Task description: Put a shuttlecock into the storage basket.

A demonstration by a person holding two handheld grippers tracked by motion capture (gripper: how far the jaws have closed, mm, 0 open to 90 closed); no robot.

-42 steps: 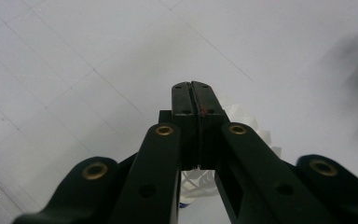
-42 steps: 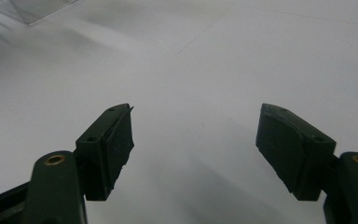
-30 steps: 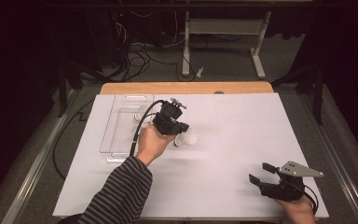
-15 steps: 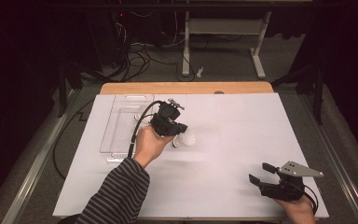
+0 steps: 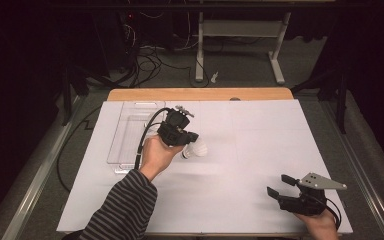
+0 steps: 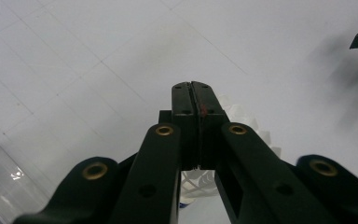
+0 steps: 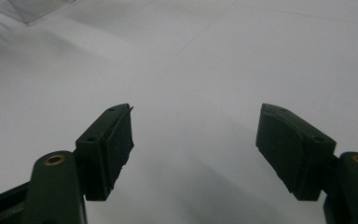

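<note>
One shuttlecock (image 5: 196,148) stays pinched in your left claw (image 5: 187,145), barely shifted, at three o'clock of the clear tray (image 5: 125,132); your right claw (image 5: 276,188) idles wide.

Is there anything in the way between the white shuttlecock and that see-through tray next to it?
Nothing visible blocks it. The shuttlecock sits under the shut left gripper, whether gripped I cannot tell, and the clear tray lies just beyond the hand, with only bare white table cover between.
</note>
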